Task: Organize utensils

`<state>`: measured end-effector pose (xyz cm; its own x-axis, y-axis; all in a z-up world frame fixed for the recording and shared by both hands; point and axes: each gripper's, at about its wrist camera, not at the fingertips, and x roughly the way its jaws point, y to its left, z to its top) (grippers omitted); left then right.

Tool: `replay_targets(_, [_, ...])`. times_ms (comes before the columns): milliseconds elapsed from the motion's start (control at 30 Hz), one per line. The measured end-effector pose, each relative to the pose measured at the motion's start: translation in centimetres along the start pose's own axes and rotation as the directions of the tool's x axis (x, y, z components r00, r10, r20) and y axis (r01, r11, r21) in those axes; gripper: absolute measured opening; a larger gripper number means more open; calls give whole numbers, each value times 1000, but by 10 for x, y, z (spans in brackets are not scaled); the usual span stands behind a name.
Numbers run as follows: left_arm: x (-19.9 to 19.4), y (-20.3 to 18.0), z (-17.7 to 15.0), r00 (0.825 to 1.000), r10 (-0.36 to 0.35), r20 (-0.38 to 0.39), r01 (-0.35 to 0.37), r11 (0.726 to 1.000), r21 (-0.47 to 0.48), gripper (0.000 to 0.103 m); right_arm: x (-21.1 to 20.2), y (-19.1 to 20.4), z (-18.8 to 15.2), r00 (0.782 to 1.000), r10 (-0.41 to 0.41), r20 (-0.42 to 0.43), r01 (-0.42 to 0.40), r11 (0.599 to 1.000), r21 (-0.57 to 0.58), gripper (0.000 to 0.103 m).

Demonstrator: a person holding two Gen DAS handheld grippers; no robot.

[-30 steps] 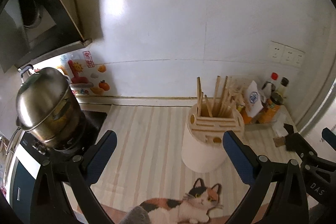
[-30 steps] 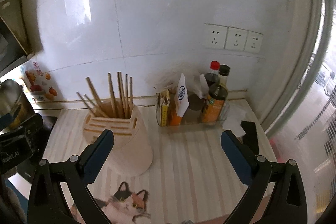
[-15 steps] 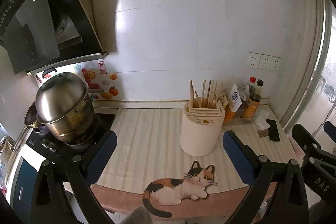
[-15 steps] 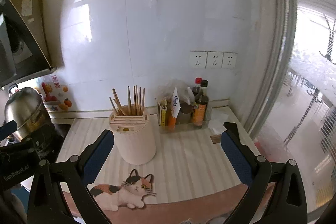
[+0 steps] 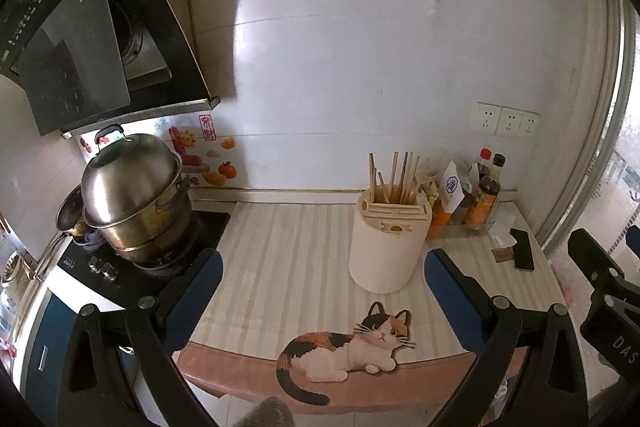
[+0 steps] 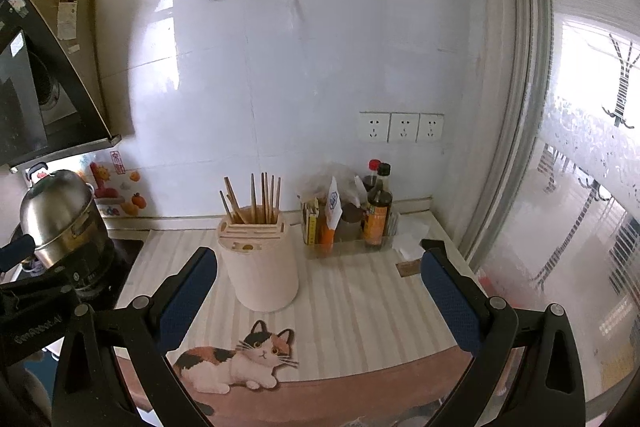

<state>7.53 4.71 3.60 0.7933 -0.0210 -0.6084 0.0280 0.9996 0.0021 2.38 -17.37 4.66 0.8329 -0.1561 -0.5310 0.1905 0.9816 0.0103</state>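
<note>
Currently both grippers hang clear of the surface (image 5: pixel 288 251), near its front edge, and neither holds anything. The left gripper (image 5: pixel 322 301) has its jaws spread wide and empty; the right gripper (image 6: pixel 318 301) likewise.

The holder (image 5: pixel 389 245) stands right of centre in the left view and just left of centre in the right view. The chopsticks (image 5: pixel 394 179) stand upright in its rear slot, leaning slightly apart. No loose utensil is visible on the surface in either view. Judgement: the sorting is either complete or not begun; the frames do not show which. The likely step in hand is a standoff position between actions.

The next move calls for locating a utensil outside the holder, or confirming none remains. Any approach to the holder should come from above, since the chopstick tips project past the rim.

Edges and clearance:
- Left of frame: the pot (image 5: pixel 132 195) on the stove (image 5: pixel 132 267) bounds travel; avoid contact.
- Right of the holder: a tray of bottles (image 6: pixel 378 207) stands near, leaving a narrow gap.
- Far right in the left view: a phone (image 5: pixel 523 254) lies near the surface edge.
- Centre: open striped surface lies in front of the holder, down to the cat mat (image 5: pixel 352 347) at the front edge.
</note>
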Motion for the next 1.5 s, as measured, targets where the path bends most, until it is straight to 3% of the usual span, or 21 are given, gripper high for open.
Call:
replay_targets(567, [6, -13, 0, 999, 46, -10, -46, 999, -7, 103, 21, -10, 5, 999, 27, -32, -27, 999, -19, 103])
replay_targets(1500, [13, -17, 0, 999, 46, -25, -46, 999, -8, 103, 38, -12, 7, 998, 28, -55, -30, 999, -34, 103])
